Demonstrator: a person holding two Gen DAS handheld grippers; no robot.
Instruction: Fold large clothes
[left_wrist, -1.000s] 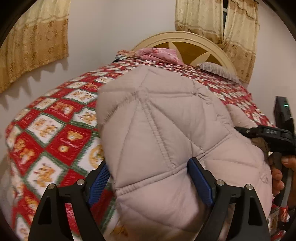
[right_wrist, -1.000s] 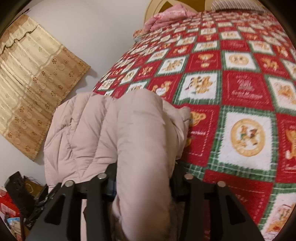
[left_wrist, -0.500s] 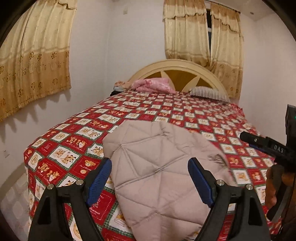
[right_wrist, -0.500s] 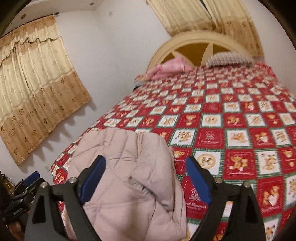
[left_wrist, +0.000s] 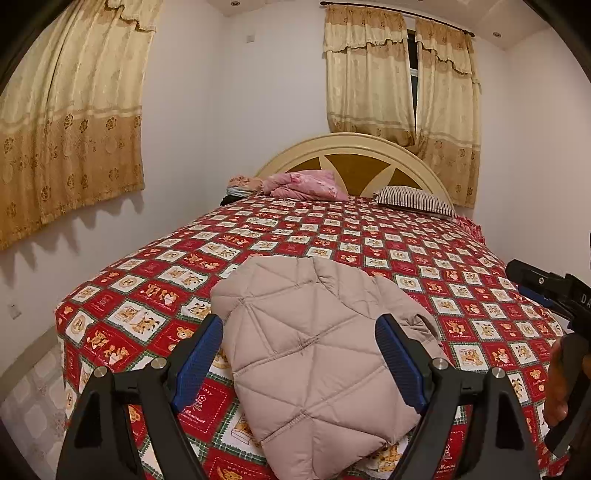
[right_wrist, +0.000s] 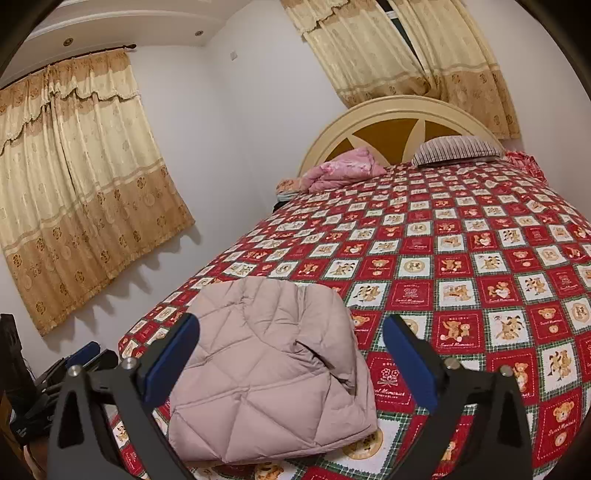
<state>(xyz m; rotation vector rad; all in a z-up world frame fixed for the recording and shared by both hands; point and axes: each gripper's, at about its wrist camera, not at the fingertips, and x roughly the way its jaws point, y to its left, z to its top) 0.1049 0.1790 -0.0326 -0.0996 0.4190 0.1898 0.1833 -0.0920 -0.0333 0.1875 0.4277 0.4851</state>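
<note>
A pale pink quilted puffer jacket (left_wrist: 314, 350) lies folded into a compact bundle near the foot corner of the bed; it also shows in the right wrist view (right_wrist: 273, 369). My left gripper (left_wrist: 299, 354) is open and empty, held back above the jacket without touching it. My right gripper (right_wrist: 291, 354) is open and empty too, raised above the jacket. The right gripper also shows at the right edge of the left wrist view (left_wrist: 546, 291), held by a hand.
The bed has a red and white teddy-bear quilt (left_wrist: 369, 243) and a cream arched headboard (left_wrist: 354, 155). A pink blanket (left_wrist: 306, 182) and a striped pillow (left_wrist: 413, 199) lie at the head. Curtains (left_wrist: 70, 122) hang on the left wall. Dark equipment (right_wrist: 22, 387) stands on the floor left.
Both grippers let go of the jacket, opened, and pulled back and up. The jacket now lies folded on the bed.
</note>
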